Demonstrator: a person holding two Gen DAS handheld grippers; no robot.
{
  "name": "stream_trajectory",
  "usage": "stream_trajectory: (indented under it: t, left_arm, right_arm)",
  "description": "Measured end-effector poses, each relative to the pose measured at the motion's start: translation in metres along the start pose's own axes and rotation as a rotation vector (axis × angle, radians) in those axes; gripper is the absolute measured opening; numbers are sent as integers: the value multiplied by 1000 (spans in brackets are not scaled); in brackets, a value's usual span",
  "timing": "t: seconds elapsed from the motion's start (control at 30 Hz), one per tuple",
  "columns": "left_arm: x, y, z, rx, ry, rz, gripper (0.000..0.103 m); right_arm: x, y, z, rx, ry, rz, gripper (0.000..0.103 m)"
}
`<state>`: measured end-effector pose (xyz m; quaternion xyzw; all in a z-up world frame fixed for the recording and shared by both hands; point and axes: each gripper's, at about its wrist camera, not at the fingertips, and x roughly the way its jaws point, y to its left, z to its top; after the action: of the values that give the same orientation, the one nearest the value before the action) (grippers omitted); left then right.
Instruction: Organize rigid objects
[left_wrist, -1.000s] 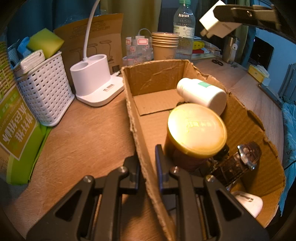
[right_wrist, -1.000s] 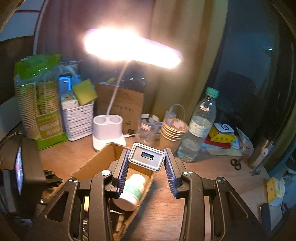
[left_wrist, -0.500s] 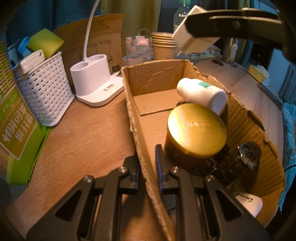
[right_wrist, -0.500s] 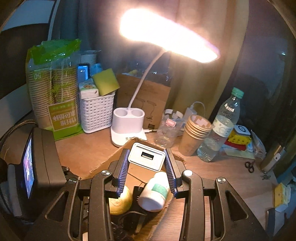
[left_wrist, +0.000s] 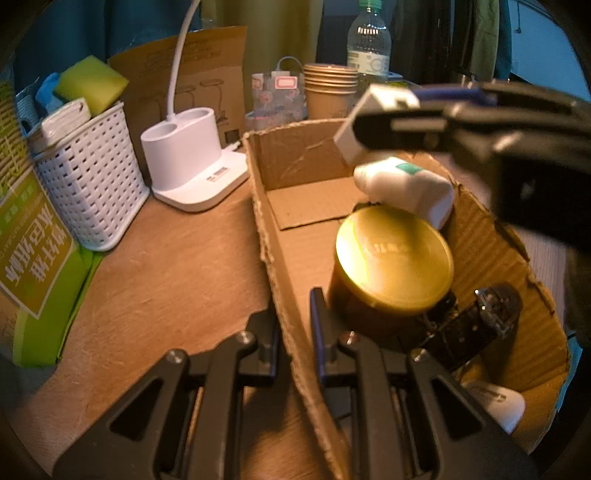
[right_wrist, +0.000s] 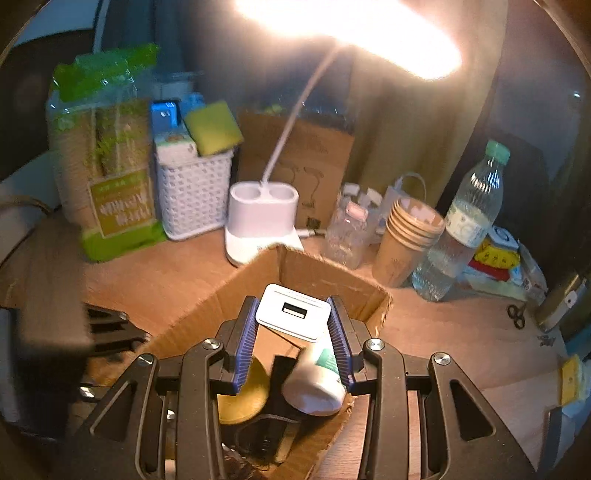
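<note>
An open cardboard box (left_wrist: 295, 192) lies on the wooden desk. It holds a gold-lidded jar (left_wrist: 393, 254), a white bottle with a green label (left_wrist: 406, 184), a dark watch (left_wrist: 480, 317) and a white object (left_wrist: 498, 402) in the near corner. My left gripper (left_wrist: 295, 332) is shut on the box's left wall. My right gripper (right_wrist: 293, 310) is shut on a white USB charger (right_wrist: 291, 314) and hangs over the box (right_wrist: 325, 273), above the bottle (right_wrist: 314, 387) and jar (right_wrist: 240, 398). In the left wrist view the charger (left_wrist: 369, 122) hovers above the box's far end.
Behind the box stand a white desk lamp base (left_wrist: 192, 158), a white perforated basket (left_wrist: 92, 173) with sponges, a stack of paper cups (left_wrist: 330, 92) and a water bottle (right_wrist: 465, 229). A green pack of cups (right_wrist: 107, 155) stands at left. Scissors (right_wrist: 515, 315) lie at right.
My right gripper has come down and in over the box with the charger in it, now low above the bottle. The left gripper and the box have stayed still.
</note>
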<state>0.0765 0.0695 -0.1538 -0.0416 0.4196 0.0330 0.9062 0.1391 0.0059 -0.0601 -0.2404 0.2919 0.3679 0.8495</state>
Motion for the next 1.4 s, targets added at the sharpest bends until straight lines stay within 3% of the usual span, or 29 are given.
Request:
stream_trajectory:
  t: [0.17,0.3,0.97,1.4]
  left_arm:
    - [-1,-1,0,1,0,1,15]
    - [-1,-1,0,0,0,0,15]
    - [-2,-3,1,2,0,-2,15]
    - [-11,-9,0,15,-30,20,16]
  right_arm:
    - [11,1,-5,-1,45,5,40]
    - [10,3,-5,-3,38,-1,54]
    - [-14,-5,-10,38,14,-6,55]
    - [-54,-23,-31,145,-2,-80,55]
